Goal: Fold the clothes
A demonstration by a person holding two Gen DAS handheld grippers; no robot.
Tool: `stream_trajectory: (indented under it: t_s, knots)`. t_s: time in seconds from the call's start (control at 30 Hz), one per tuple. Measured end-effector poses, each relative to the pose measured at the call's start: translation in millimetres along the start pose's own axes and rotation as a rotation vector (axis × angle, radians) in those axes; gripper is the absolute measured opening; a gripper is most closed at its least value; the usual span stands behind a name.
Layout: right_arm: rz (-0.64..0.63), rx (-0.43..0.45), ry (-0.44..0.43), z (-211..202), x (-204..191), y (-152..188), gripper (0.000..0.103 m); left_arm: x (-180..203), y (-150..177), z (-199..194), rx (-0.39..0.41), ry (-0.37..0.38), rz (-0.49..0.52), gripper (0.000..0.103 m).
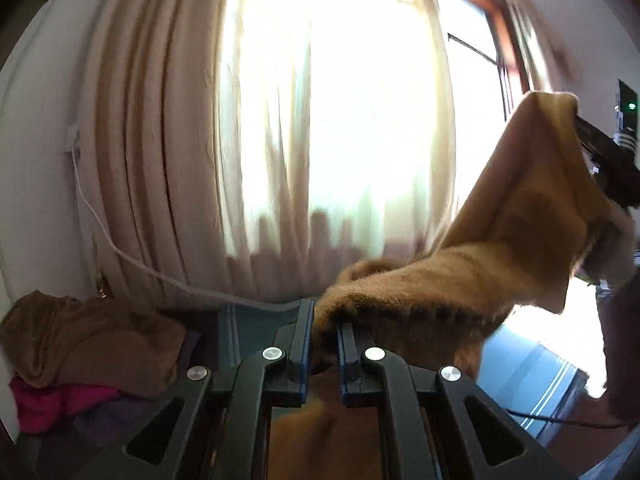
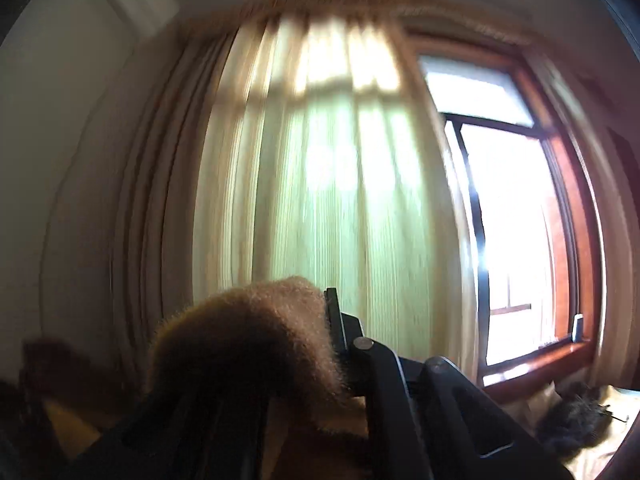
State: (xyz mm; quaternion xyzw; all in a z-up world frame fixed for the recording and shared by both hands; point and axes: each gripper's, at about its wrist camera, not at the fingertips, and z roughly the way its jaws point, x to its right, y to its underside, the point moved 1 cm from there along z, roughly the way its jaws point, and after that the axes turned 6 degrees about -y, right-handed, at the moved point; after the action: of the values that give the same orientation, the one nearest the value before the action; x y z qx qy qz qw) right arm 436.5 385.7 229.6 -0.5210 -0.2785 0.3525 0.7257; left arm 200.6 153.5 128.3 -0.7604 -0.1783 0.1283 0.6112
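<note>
A fuzzy tan-brown garment (image 1: 500, 248) hangs stretched in the air between both grippers. My left gripper (image 1: 325, 320) is shut on one edge of it at the bottom centre of the left wrist view. The cloth rises to the right, where the right gripper (image 1: 580, 120) pinches its other corner. In the right wrist view the same brown garment (image 2: 248, 340) bulges over and hides the left finger; the right gripper (image 2: 320, 308) is shut on it, with only the right finger plainly seen.
A pile of clothes, brown (image 1: 88, 336) over pink (image 1: 60, 404), lies at the lower left. Cream curtains (image 1: 300, 140) and a wood-framed window (image 2: 520, 220) fill the background. A blue striped surface (image 1: 536, 376) lies below right. A dark furry item (image 2: 572, 420) sits near the sill.
</note>
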Motion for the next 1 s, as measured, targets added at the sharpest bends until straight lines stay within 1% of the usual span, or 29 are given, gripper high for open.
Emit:
stream_trajectory:
  t_s: [0.1, 0.17, 0.3, 0.37, 0.43, 0.47, 0.53, 0.57, 0.6, 0.67, 0.7, 0.73, 0.8, 0.87, 0.9, 0.93, 1.0]
  knots:
    - [0.017, 0.126, -0.007, -0.9, -12.6, -51.7, 0.007, 1.3, -5.8, -15.6, 0.047, 0.053, -0.034, 0.011]
    - [-0.016, 0.171, -0.001, -0.6, -26.0, -74.8, 0.007, 7.1, -1.2, -16.6, 0.049, 0.094, -0.042, 0.011]
    - [-0.085, 0.235, 0.017, -9.5, -52.6, -112.6, 0.007, 26.2, 9.1, -6.2, 0.030, 0.179, -0.063, 0.011]
    - [-0.108, 0.261, 0.023, -19.2, -65.5, -124.7, 0.007, 36.2, 14.2, -0.2, 0.019, 0.221, -0.074, 0.012]
    - [-0.121, 0.270, 0.009, -22.8, -69.9, -131.3, 0.007, 46.2, 19.3, 5.7, 0.009, 0.264, -0.085, 0.014]
    - [-0.133, 0.276, 0.015, -25.8, -72.3, -132.4, 0.007, 51.2, 21.8, 8.6, 0.003, 0.285, -0.091, 0.018]
    - [-0.151, 0.282, 0.018, -32.0, -75.6, -132.3, 0.007, 61.3, 26.9, 14.5, -0.007, 0.328, -0.102, 0.045]
    - [-0.157, 0.277, 0.018, -33.9, -76.8, -131.9, 0.007, 66.3, 29.5, 17.5, -0.013, 0.349, -0.108, 0.077]
    - [-0.161, 0.270, 0.019, -36.2, -76.9, -131.6, 0.007, 71.3, 32.0, 20.4, -0.018, 0.370, -0.113, 0.088]
    - [-0.176, 0.259, 0.025, -45.5, -78.2, -129.4, 0.007, 79.7, 32.8, 19.7, 0.002, 0.391, -0.109, 0.088]
    - [-0.186, 0.256, 0.031, -50.7, -78.7, -128.0, 0.007, 83.5, 32.2, 19.4, 0.005, 0.395, -0.105, 0.087]
    - [-0.197, 0.255, 0.042, -55.9, -78.6, -126.8, 0.007, 87.1, 31.4, 20.6, -0.006, 0.396, -0.101, 0.082]
    - [-0.208, 0.252, 0.063, -66.6, -75.9, -124.7, 0.007, 90.6, 30.3, 26.2, -0.052, 0.381, -0.097, 0.011]
    - [-0.199, 0.239, 0.089, -76.9, -63.9, -121.8, 0.007, 79.5, 26.4, 33.4, -0.098, 0.333, -0.125, 0.006]
    - [-0.190, 0.231, 0.103, -81.4, -54.7, -119.5, 0.007, 69.9, 22.9, 34.3, -0.104, 0.298, -0.144, 0.006]
    - [-0.180, 0.222, 0.126, -87.4, -44.3, -115.8, 0.007, 55.2, 16.4, 29.9, -0.082, 0.250, -0.168, 0.006]
    - [-0.161, 0.188, 0.174, -98.5, -22.2, -105.6, 0.007, 24.8, -0.9, 13.5, -0.011, 0.152, -0.213, 0.006]
